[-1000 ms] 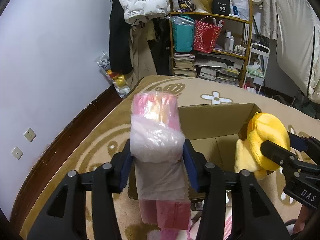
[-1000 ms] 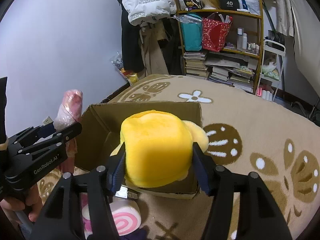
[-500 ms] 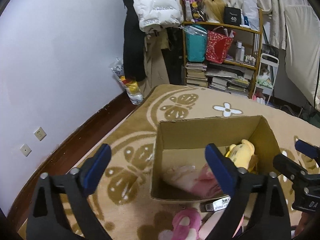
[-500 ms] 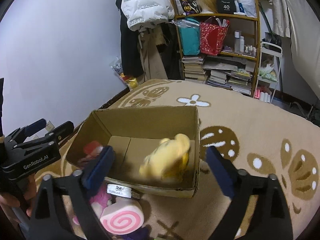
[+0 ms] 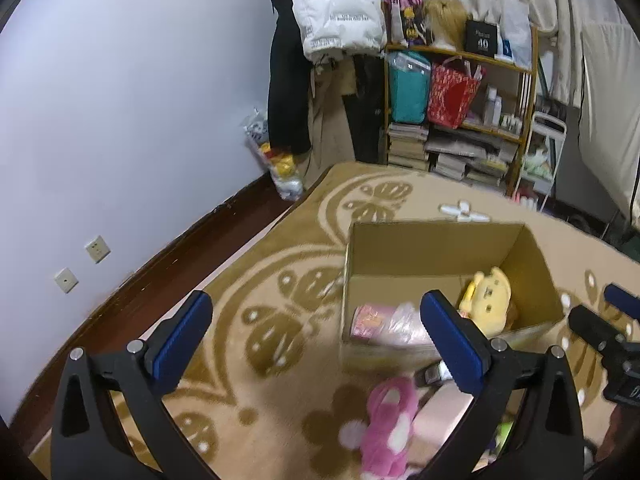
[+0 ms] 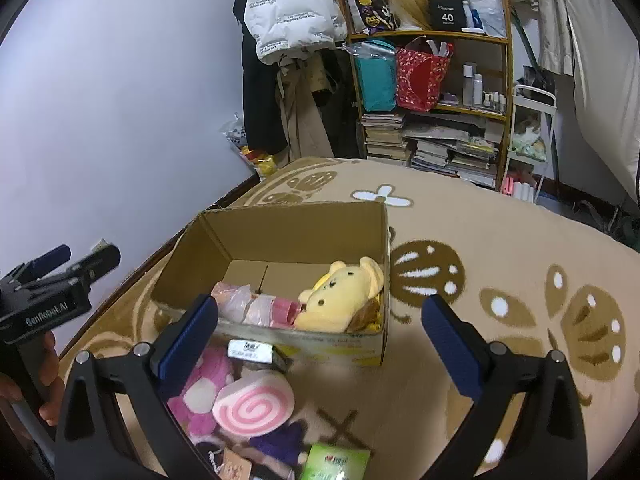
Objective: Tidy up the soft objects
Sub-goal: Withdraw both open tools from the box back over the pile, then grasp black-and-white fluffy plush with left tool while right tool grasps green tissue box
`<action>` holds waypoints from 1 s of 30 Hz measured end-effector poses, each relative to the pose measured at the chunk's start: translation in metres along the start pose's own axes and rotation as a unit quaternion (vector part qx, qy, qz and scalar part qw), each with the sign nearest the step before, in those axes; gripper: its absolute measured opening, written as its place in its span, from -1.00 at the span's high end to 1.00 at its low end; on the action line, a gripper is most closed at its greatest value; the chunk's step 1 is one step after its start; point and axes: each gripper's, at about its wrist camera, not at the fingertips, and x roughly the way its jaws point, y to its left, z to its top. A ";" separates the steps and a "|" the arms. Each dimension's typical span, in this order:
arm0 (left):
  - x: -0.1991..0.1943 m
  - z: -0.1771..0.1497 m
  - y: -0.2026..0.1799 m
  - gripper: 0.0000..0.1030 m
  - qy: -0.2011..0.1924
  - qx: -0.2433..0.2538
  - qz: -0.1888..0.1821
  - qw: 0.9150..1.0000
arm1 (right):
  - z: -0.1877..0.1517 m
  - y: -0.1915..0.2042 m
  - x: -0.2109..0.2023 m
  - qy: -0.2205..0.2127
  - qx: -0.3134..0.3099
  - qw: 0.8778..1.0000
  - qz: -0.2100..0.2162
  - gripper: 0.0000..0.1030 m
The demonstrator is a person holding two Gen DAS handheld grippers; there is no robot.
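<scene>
An open cardboard box (image 5: 424,248) (image 6: 288,232) stands on the carpet. Inside it lie a yellow plush bear (image 5: 488,300) (image 6: 340,296) and a pink item wrapped in clear plastic (image 5: 388,322) (image 6: 256,306). My left gripper (image 5: 316,336) is open and empty, above the carpet in front of the box. My right gripper (image 6: 320,332) is open and empty, above the box's near wall. In front of the box lie a pink plush (image 5: 386,420) (image 6: 204,396) and a pink-swirl roll cushion (image 6: 254,402). The left gripper also shows at the left edge of the right wrist view (image 6: 48,300).
A green packet (image 6: 336,462), a dark purple soft thing (image 6: 280,442) and a small white-labelled item (image 6: 250,350) lie near the box. A wooden shelf (image 6: 432,92) with books and bags, hanging coats (image 5: 336,12) and a wall stand beyond the patterned carpet (image 6: 500,248).
One second ago my left gripper held the plastic-wrapped pink item and my right held the yellow plush. Both opened; both things now lie in the box. Both grippers have drawn back.
</scene>
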 end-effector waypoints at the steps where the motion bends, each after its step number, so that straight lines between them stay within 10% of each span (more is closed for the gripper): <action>1: -0.003 -0.003 0.001 -0.99 0.004 0.003 0.001 1.000 | -0.001 0.000 -0.003 0.001 0.002 1.000 0.001 -1.00; 30: -0.014 -0.070 -0.009 -0.99 0.146 -0.003 -0.032 0.989 | -0.066 -0.008 -0.019 0.117 0.069 0.991 -0.020 -1.00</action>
